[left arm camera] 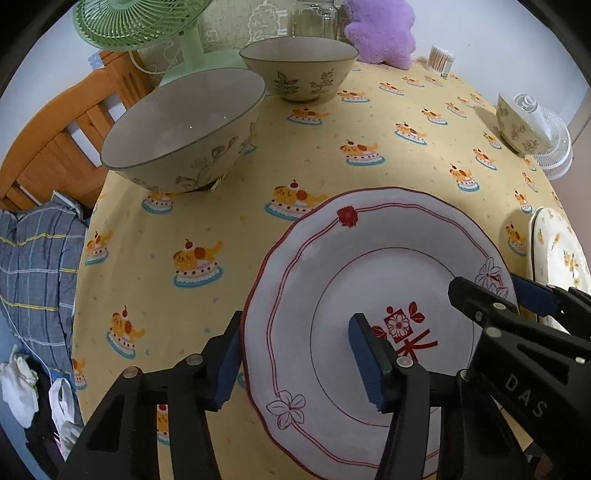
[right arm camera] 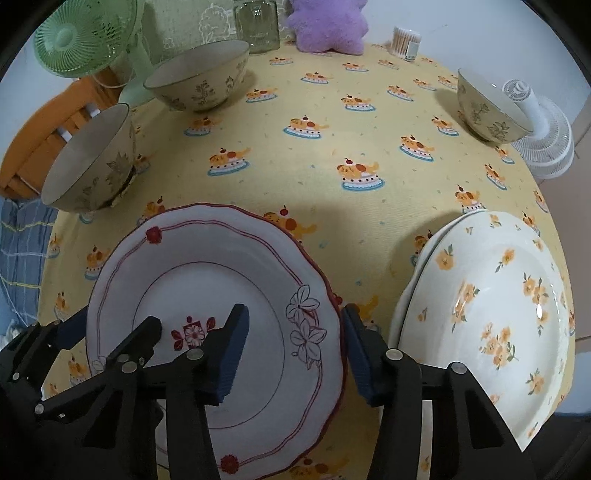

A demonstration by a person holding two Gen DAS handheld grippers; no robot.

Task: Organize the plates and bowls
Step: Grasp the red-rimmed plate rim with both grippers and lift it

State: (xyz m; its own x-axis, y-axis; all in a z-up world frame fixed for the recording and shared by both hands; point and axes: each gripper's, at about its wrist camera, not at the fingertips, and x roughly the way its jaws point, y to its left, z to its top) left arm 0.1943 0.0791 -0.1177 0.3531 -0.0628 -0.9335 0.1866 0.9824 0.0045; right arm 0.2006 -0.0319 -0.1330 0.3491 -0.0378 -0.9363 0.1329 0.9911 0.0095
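- We see a table under a yellow tablecloth (right arm camera: 314, 192) with a dog-on-cake print; the red-trimmed plate (right arm camera: 207, 295) at the near edge is our landmark.
- Orange wooden bed frame (left arm camera: 55, 147) and plaid bedding (left arm camera: 33, 266) sit left of the plate, off the table.
- Green fan (right arm camera: 74, 40) stands at the far left corner from the plate; white fan (right arm camera: 543, 136) is far right, off the table.
- Stack of yellow-flower plates (right arm camera: 487, 314) lies just right of the plate, apart from it.
- Nearest bowl (right arm camera: 92, 162) is up-left of the plate, second bowl (right arm camera: 201, 75) further behind it, third bowl (right arm camera: 487, 110) far right.
- Purple plush (right arm camera: 328, 26), glass jar (right arm camera: 258, 26) and cotton swab box (right arm camera: 406, 42) line the far edge beyond the plate.
- Left gripper (left arm camera: 295, 358) straddles the plate's left rim, jaws spread, one finger over the plate, one outside.
- Right gripper (right arm camera: 295, 354) straddles the right rim the same way, jaws spread, not clamped.
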